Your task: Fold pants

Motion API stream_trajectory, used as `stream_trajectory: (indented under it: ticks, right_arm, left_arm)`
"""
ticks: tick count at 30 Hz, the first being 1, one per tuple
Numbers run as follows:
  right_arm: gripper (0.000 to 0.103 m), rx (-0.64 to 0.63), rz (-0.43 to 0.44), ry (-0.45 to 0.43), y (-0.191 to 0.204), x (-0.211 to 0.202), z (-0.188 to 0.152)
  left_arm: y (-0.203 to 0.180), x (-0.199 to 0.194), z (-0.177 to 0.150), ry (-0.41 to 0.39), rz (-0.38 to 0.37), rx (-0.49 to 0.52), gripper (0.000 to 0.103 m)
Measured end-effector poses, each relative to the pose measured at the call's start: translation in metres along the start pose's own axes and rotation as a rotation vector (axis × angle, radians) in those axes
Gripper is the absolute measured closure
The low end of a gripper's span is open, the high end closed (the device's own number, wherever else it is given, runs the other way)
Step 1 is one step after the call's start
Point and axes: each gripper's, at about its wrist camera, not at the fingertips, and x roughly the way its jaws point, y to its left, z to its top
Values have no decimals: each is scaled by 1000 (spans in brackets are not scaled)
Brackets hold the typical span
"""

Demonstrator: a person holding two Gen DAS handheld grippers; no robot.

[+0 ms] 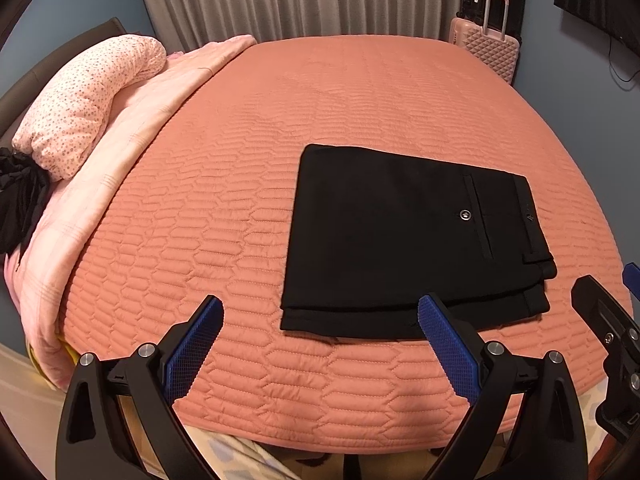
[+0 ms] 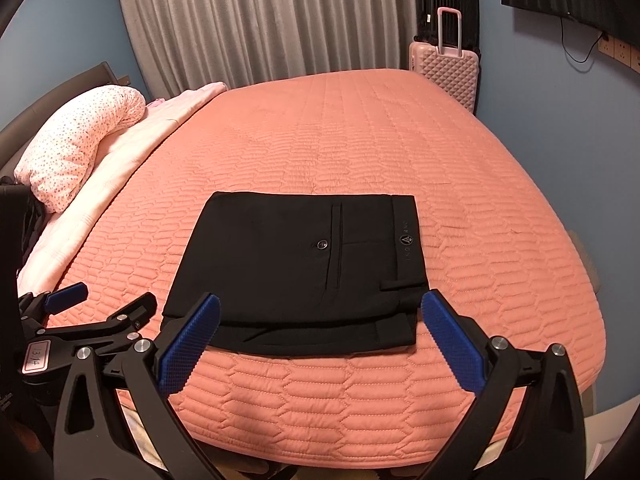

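Observation:
Black pants (image 1: 400, 240) (image 2: 304, 264) lie folded into a flat rectangle on the salmon quilted bedspread (image 1: 240, 208) (image 2: 480, 208), back pocket button and waistband facing up on the right side. My left gripper (image 1: 320, 312) hovers open near the bed's front edge, just left of and below the pants, holding nothing. My right gripper (image 2: 320, 312) is open too, its blue pads (image 2: 188, 344) spread wide over the pants' near edge with nothing between them. In the left wrist view, the right gripper (image 1: 612, 336) shows at the right border. In the right wrist view, the left gripper (image 2: 80, 312) sits at the left.
A spotted pink pillow (image 1: 88, 104) (image 2: 80, 136) and a folded pale pink blanket (image 1: 132, 152) (image 2: 120, 168) lie along the bed's left side. A pink suitcase (image 1: 488, 48) (image 2: 444, 68) and a black suitcase (image 2: 448, 4) stand by the curtain (image 2: 260, 20). Black cloth (image 1: 20, 196) hangs at far left.

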Motion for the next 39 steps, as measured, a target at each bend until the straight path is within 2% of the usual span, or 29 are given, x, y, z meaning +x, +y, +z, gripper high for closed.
stream_trajectory:
  ticks: [12, 39]
  right_arm:
    - [5, -12, 7, -11, 4, -3, 2]
    - [5, -4, 4, -12, -3, -3, 3]
  left_arm:
    - [2, -15, 4, -64, 10, 24, 6]
    - [-3, -17, 2, -47, -18, 42, 6]
